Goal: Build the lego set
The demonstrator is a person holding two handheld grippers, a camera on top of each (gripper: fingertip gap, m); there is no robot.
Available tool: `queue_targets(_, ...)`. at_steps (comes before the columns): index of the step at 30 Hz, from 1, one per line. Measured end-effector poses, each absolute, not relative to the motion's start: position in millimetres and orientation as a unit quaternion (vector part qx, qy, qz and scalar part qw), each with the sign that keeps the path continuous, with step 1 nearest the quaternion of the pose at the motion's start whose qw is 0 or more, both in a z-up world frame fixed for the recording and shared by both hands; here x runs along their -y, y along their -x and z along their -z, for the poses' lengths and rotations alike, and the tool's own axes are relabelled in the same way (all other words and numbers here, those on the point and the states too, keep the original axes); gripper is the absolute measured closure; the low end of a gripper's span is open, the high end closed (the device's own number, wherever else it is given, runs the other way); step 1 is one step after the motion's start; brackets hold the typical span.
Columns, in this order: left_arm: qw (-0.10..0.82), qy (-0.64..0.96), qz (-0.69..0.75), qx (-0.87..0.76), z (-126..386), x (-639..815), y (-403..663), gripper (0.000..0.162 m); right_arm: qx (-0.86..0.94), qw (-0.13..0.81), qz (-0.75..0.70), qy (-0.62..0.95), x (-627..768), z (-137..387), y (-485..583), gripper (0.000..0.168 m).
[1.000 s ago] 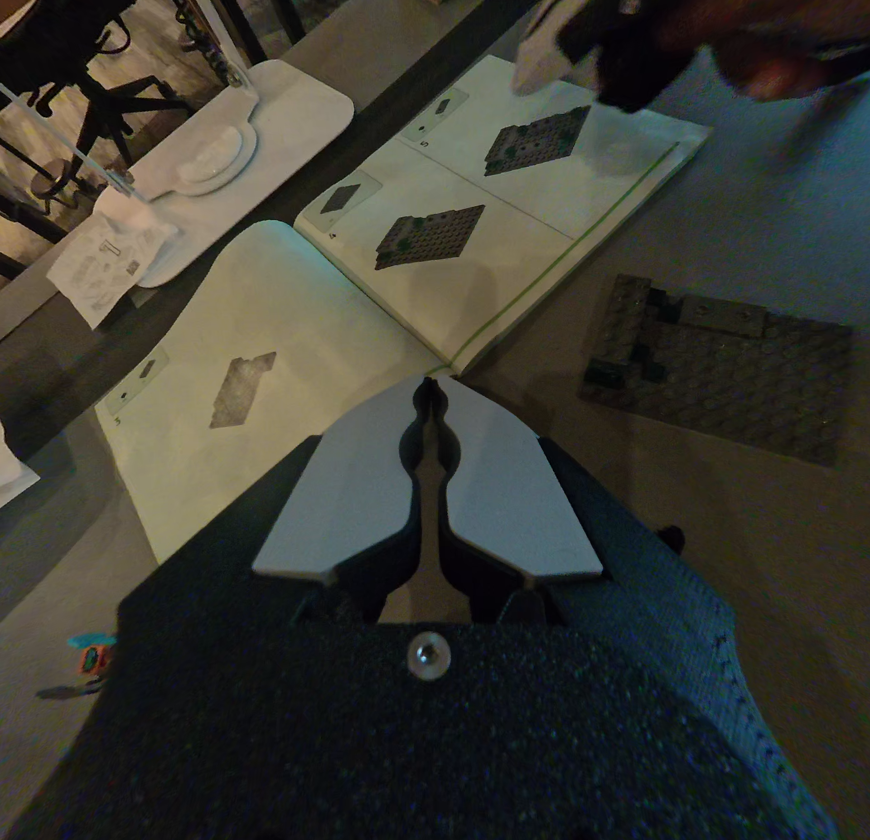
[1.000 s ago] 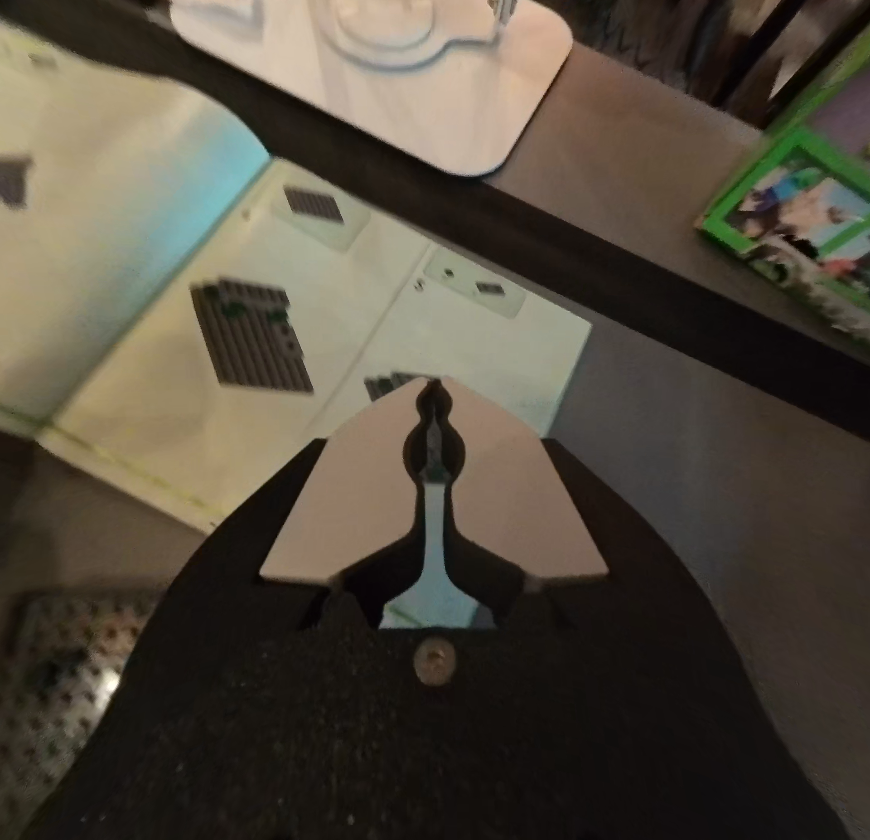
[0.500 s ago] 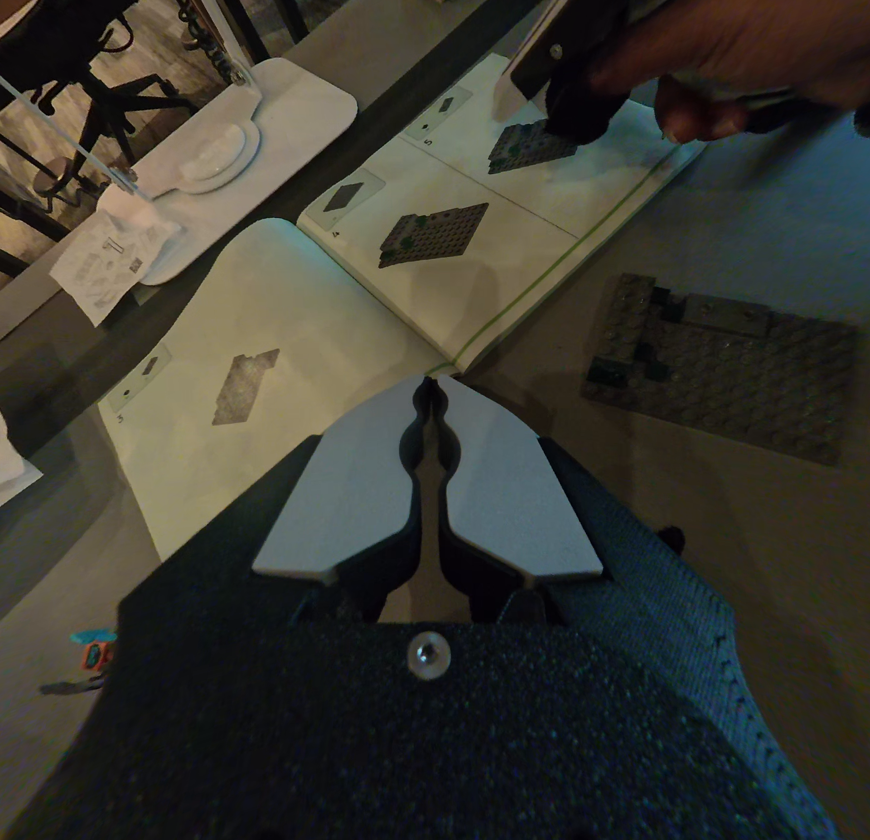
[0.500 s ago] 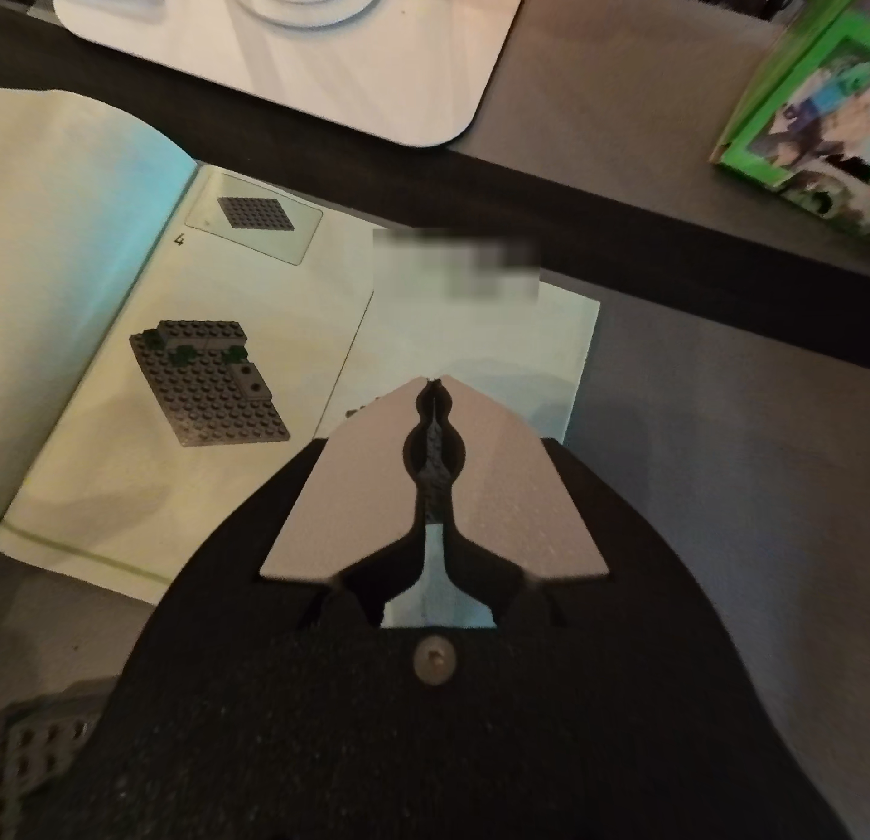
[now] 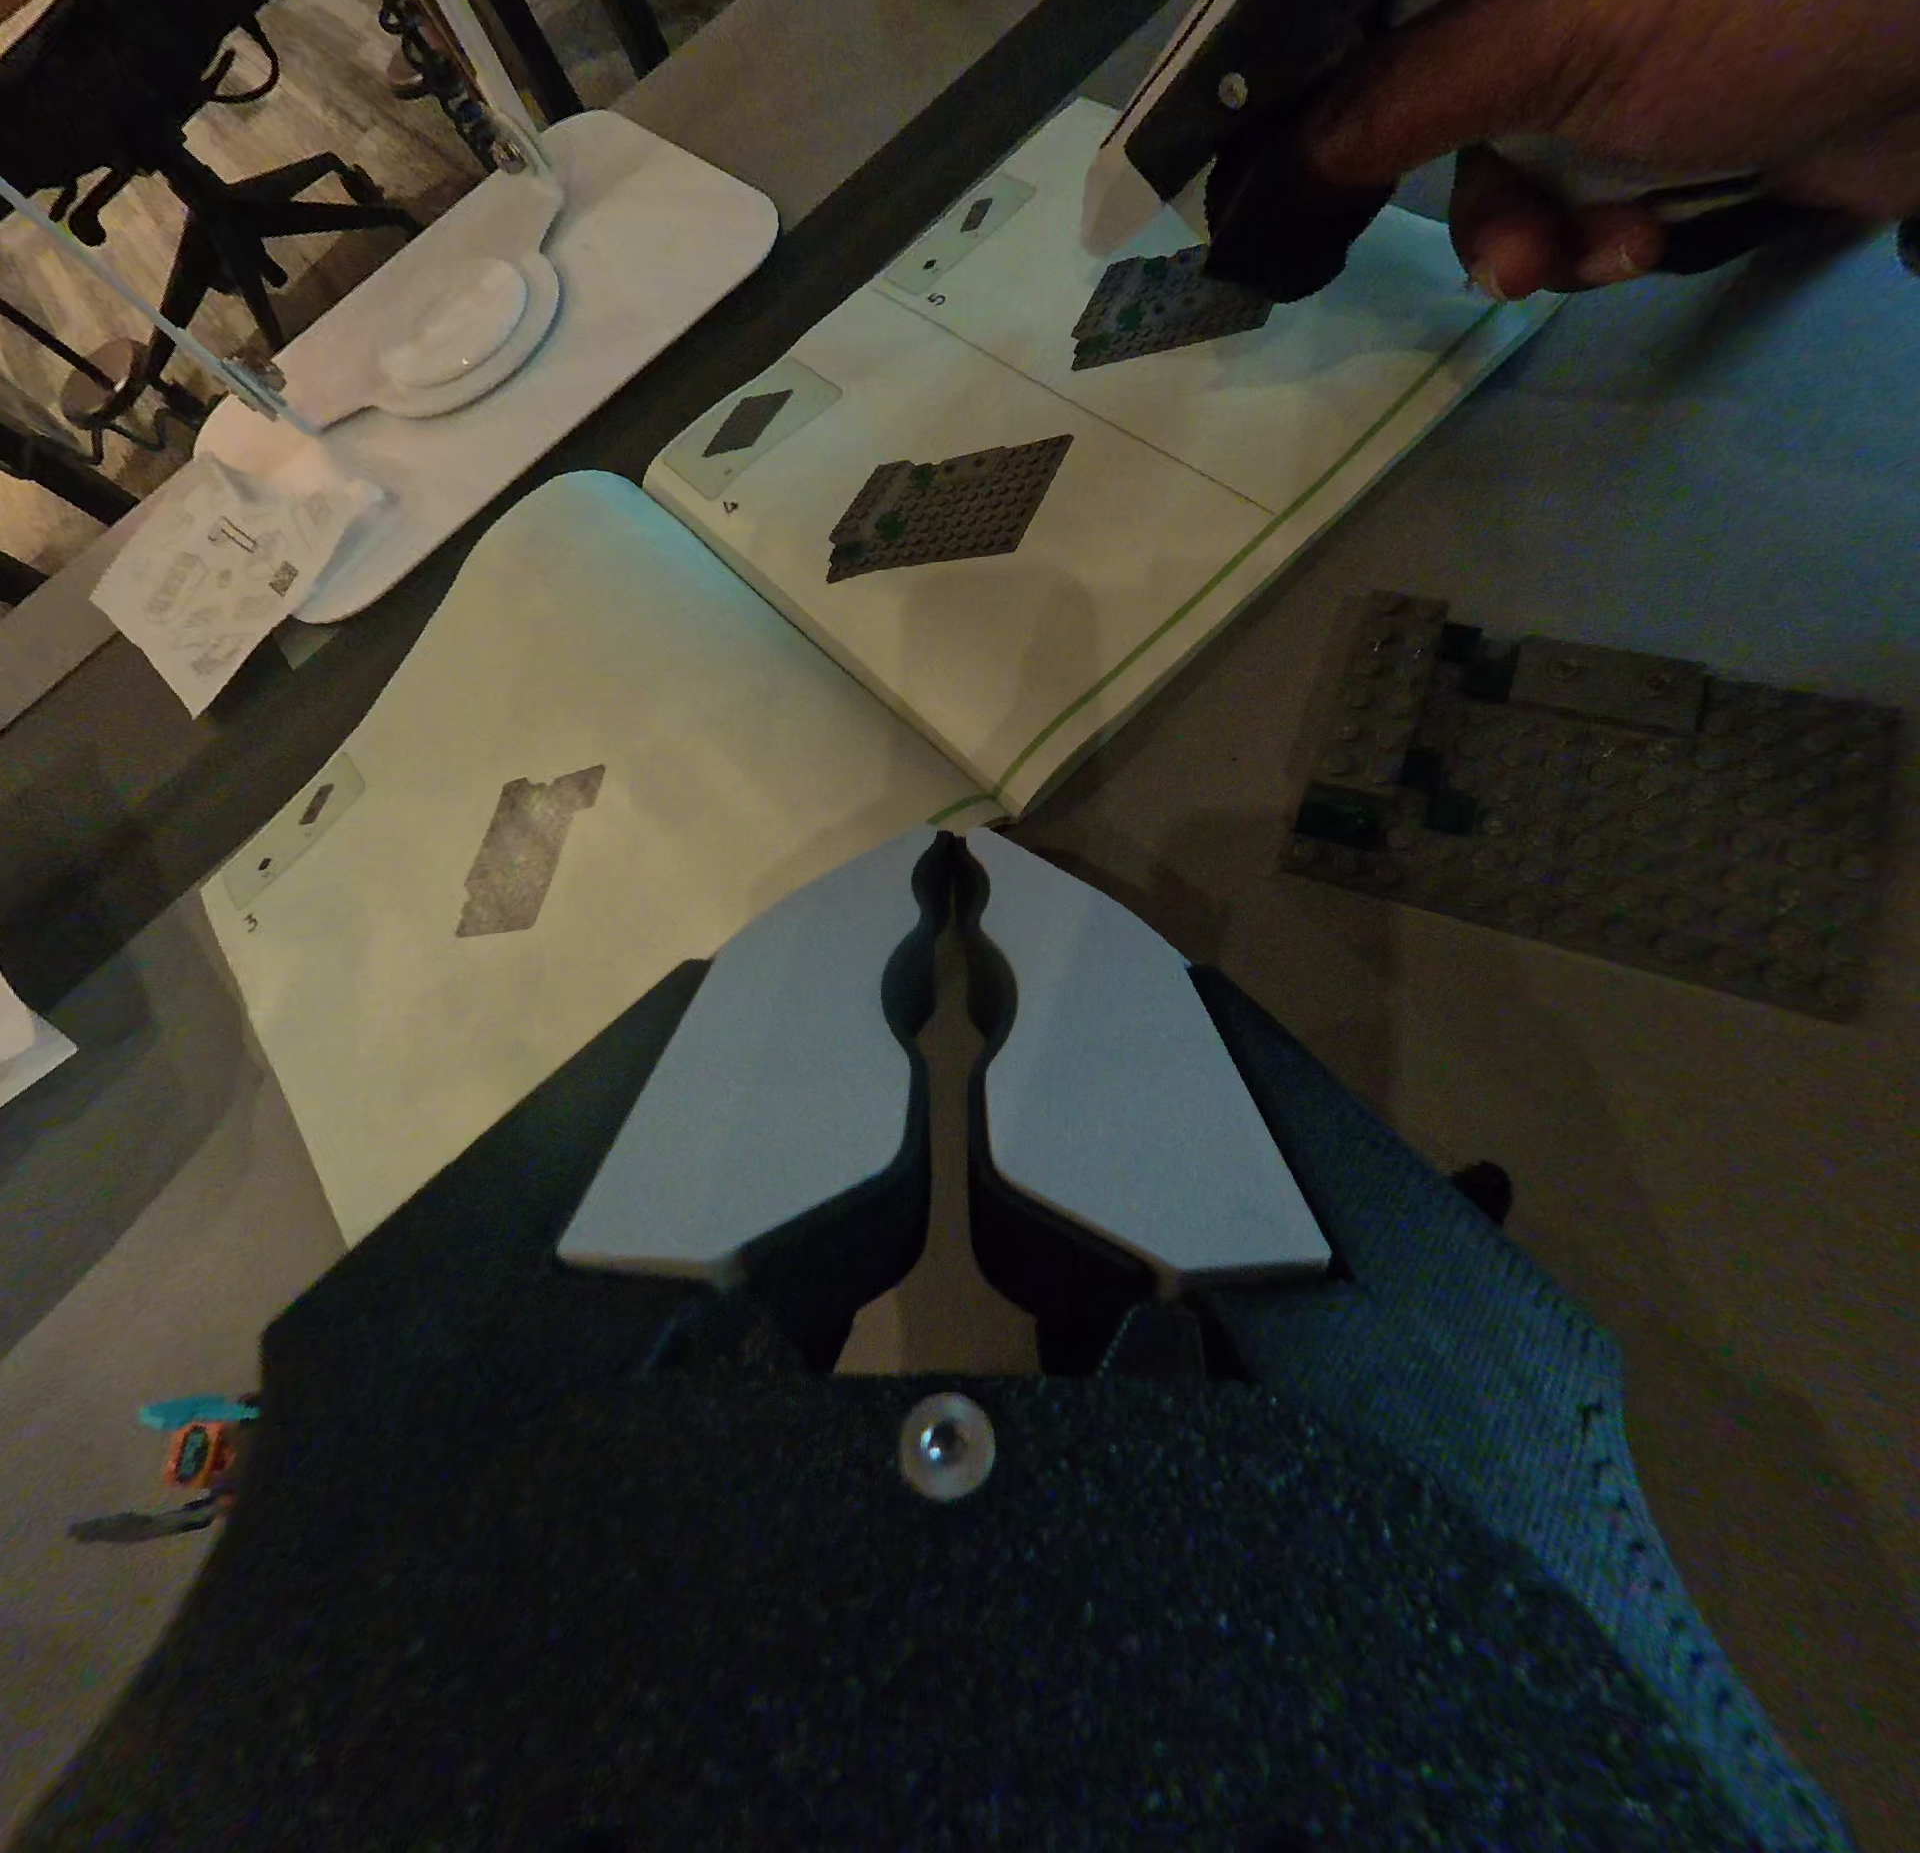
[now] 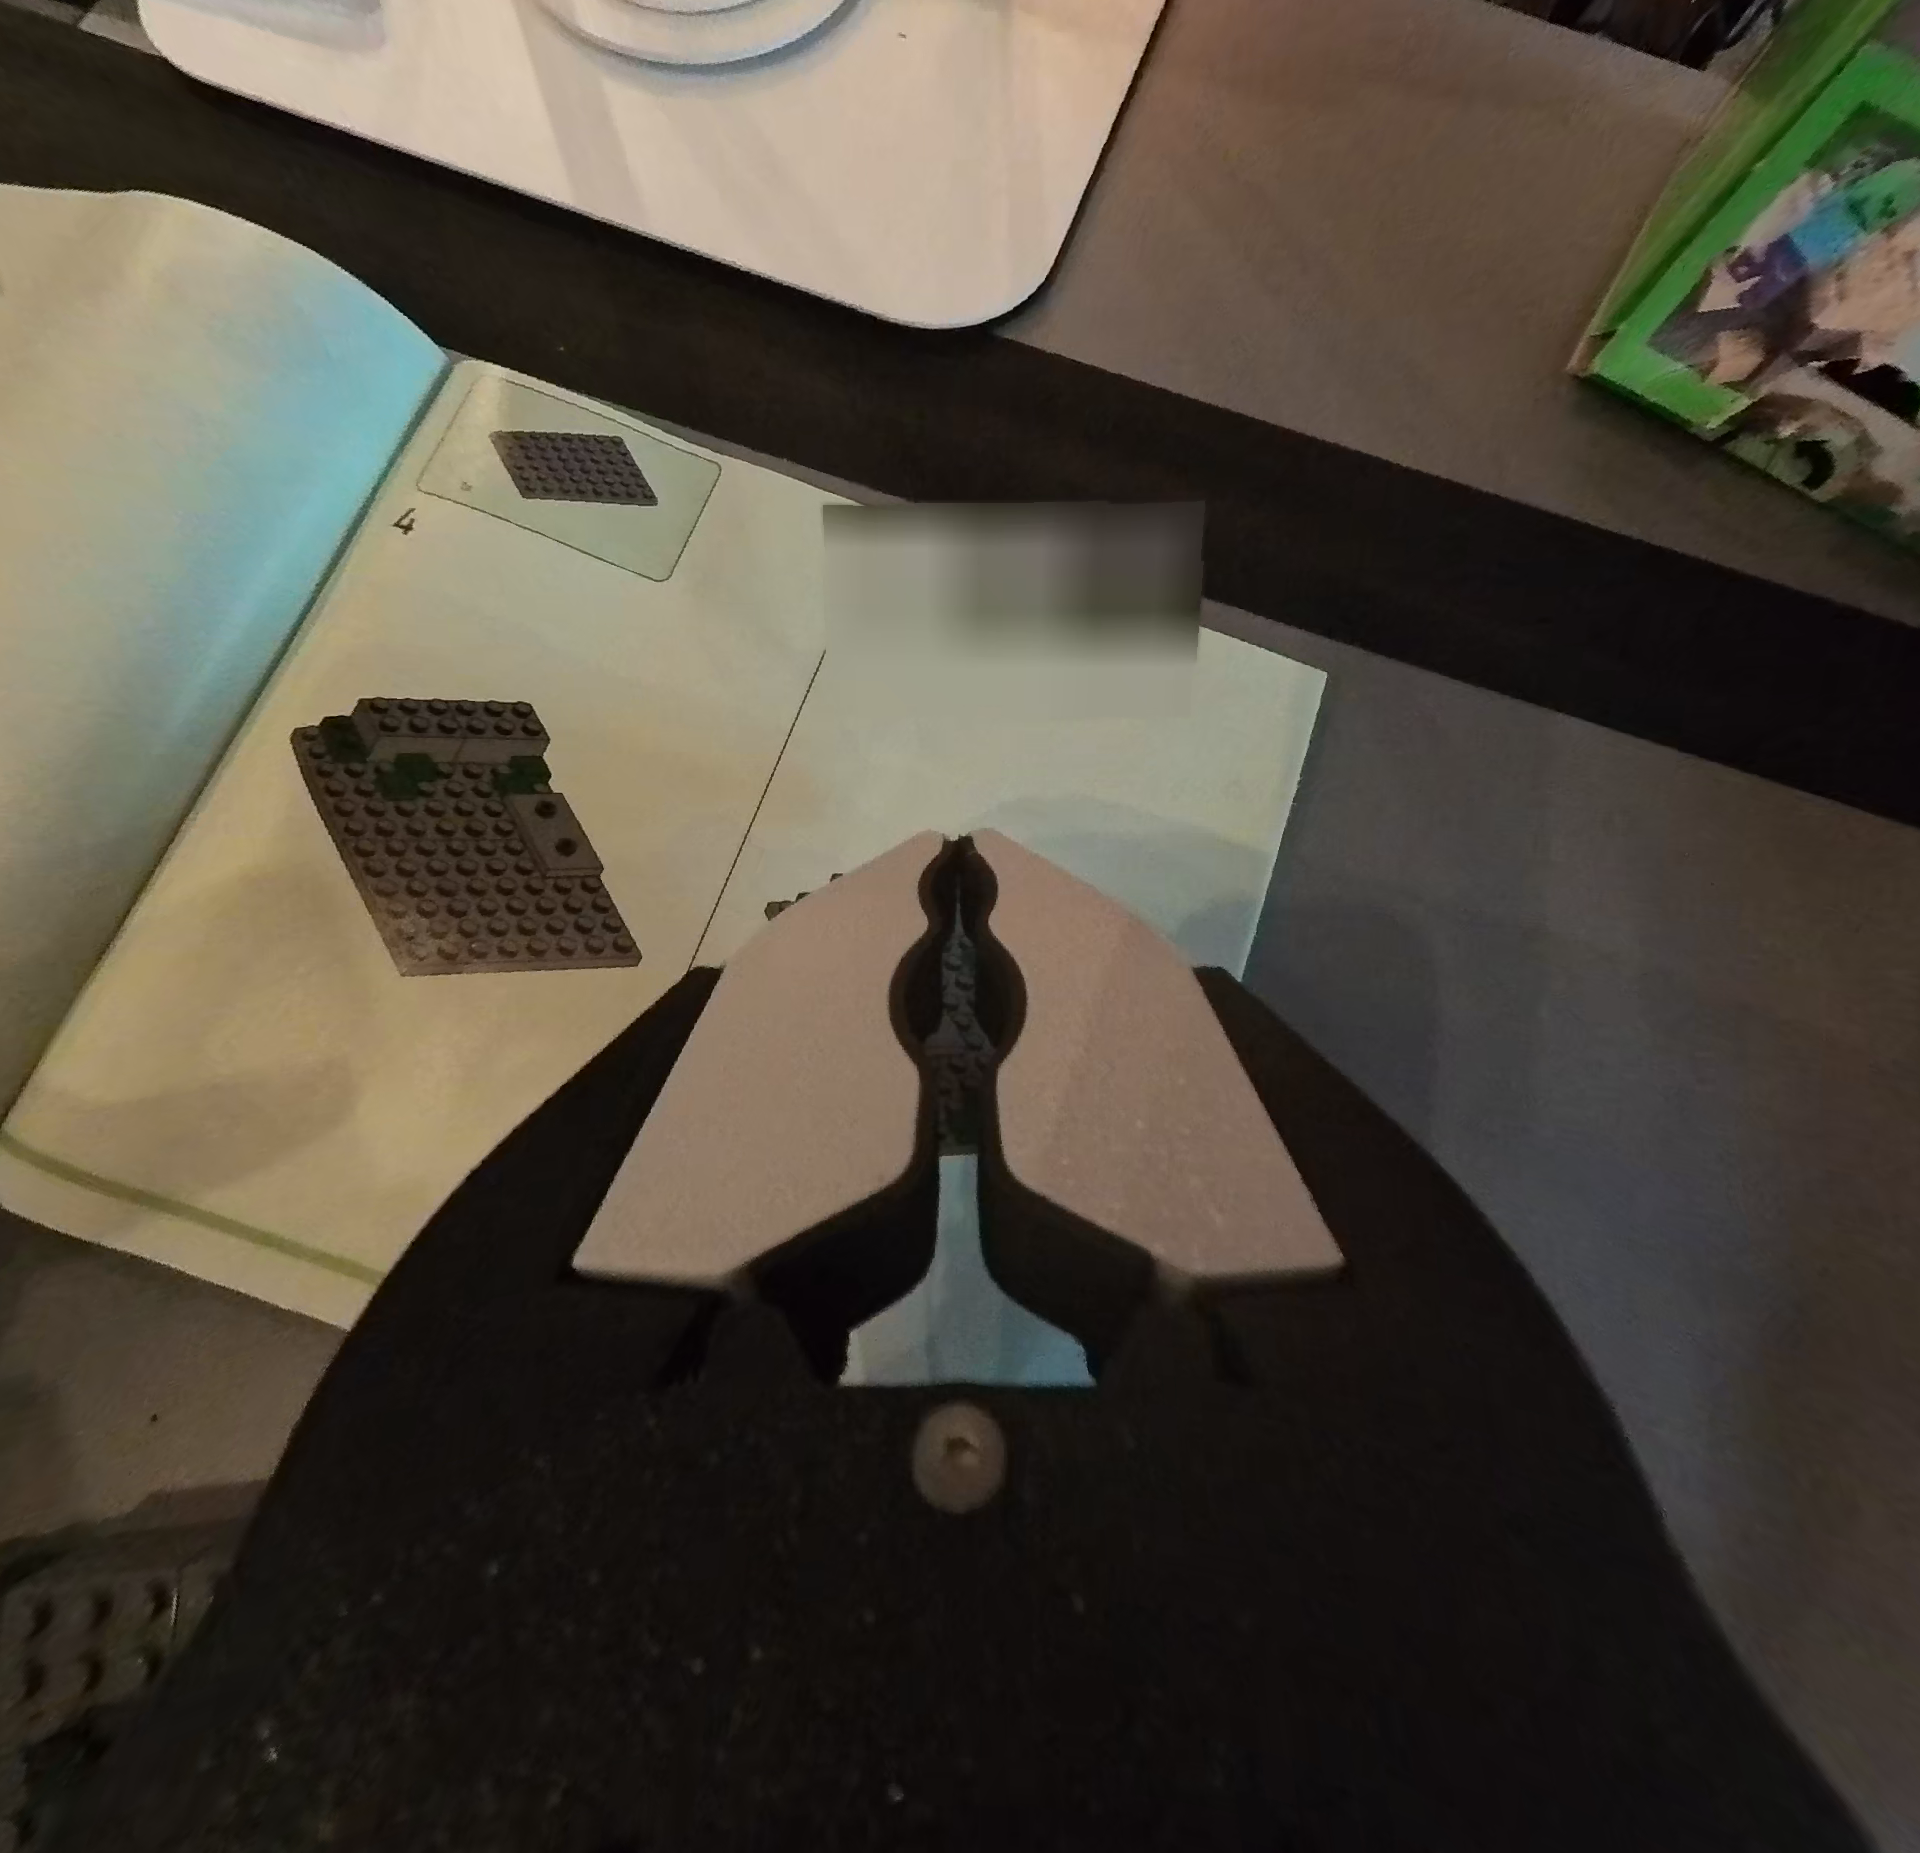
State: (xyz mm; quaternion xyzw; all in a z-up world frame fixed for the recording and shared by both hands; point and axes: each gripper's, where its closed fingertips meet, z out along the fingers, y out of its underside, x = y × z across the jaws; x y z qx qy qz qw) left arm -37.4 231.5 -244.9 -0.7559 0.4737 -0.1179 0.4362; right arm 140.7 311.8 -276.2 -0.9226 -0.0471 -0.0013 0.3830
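Dim light falls on a matte grey-brown table (image 5: 1558,1284) with office chair legs in the dark behind it. Low over this surface, the left gripper (image 5: 951,847) has its pale wedge-shaped jaws pressed together on nothing, tips just short of the spine of the open instruction booklet (image 5: 644,723). Away to its right, near but apart, lies the lego build (image 5: 1621,806): a flat dark grey studded baseplate, long axis running away to the right, with a raised strip of bricks and small dark green pieces at the end nearest the booklet. The left gripper is much the nearer to it. Farther off, the right gripper (image 6: 961,847), held in a hand (image 5: 1621,68), hovers over the far page of glossy paper, jaws closed and empty, above a printed diagram. Beyond the booklet sit a smooth white lamp base (image 5: 582,265), a creased leaflet (image 5: 208,577) and a green lego box (image 6: 1787,245). No loose brick shows clearly, so the next piece probably has yet to be found.
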Motion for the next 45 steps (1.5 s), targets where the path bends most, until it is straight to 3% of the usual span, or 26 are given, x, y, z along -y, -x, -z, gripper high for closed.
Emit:
queue_targets(24, 0.444, 0.760, 0.115, -0.461, 239.2, -238.3, 46.3, 0.162, 0.111, 0.422, 0.018, 0.900, -331.9, 262.3, -134.3, 0.168)
queue_targets(45, 0.436, 0.758, 0.112, -0.473, 243.7, -235.8, 44.7, 0.162, 0.165, 0.380, 0.024, 0.910, -358.6, 284.7, -130.1, 0.168)
